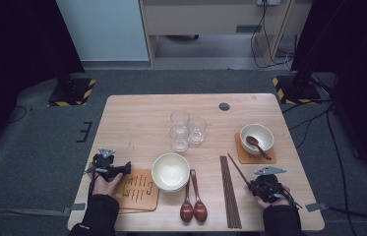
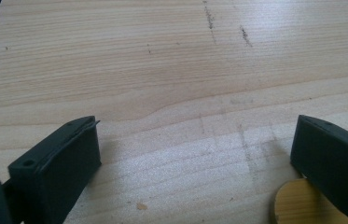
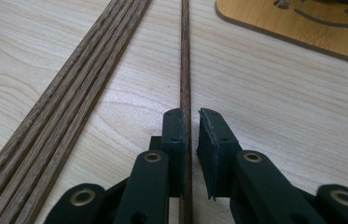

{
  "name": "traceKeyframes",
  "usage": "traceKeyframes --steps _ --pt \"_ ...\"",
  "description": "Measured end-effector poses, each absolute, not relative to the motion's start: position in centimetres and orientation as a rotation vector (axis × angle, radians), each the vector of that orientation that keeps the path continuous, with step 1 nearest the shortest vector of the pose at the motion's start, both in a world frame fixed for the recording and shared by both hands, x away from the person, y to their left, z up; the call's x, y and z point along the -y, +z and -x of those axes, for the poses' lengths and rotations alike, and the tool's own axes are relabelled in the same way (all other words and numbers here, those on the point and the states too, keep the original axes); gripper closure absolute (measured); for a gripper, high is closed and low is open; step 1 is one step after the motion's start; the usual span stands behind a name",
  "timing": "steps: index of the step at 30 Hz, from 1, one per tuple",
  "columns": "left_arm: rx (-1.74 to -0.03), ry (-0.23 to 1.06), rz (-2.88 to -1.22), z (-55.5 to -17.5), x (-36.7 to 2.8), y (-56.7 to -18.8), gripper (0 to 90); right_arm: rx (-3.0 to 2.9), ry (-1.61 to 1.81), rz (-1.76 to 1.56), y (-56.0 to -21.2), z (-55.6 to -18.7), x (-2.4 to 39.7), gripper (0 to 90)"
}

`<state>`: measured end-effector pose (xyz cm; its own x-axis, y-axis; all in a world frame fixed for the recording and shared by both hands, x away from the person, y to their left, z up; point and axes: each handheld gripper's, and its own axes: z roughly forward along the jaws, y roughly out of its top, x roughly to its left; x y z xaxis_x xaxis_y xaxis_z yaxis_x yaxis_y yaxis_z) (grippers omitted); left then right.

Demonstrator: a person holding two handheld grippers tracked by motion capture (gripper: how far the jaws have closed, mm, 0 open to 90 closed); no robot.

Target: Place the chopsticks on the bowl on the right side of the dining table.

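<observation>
A single dark wooden chopstick [image 1: 238, 170] [image 3: 185, 70] lies slanted on the table, apart from the bundle of several chopsticks [image 1: 229, 194] [image 3: 69, 107]. My right gripper [image 1: 251, 185] [image 3: 191, 116] has it between its nearly closed jaws. The left pad lies against the stick, and a thin pale gap shows on the right pad's side. My left gripper [image 1: 118, 167] [image 2: 195, 154] rests at the table's left with its jaws wide apart over bare wood. A corner of the cut-out wooden coaster [image 1: 139, 191] [image 2: 297, 205] lies by its right jaw.
Stacked cream bowls [image 1: 170, 171] sit at the centre front, with two brown spoons [image 1: 193, 205] beside them. Three glasses [image 1: 187, 129] stand behind. A bowl with a spoon [image 1: 257, 136] sits on a coaster [image 1: 242, 156] at the right.
</observation>
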<state>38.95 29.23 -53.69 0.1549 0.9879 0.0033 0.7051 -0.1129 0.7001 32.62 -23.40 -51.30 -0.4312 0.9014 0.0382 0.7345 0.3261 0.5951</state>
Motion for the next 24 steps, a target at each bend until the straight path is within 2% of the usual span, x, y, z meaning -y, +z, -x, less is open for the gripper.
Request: traceKeyframes --steps 8,24 --pt "-1.607 0.660 -1.881 -39.0 -29.2 -53.7 0.3 -2.306 0.770 -1.460 -51.4 -32.6 23.1 84.1" --pt "-1.607 0.660 -1.881 -39.0 -29.2 -53.7 0.3 -2.288 0.840 -1.475 -50.3 -32.7 23.5 84.8"
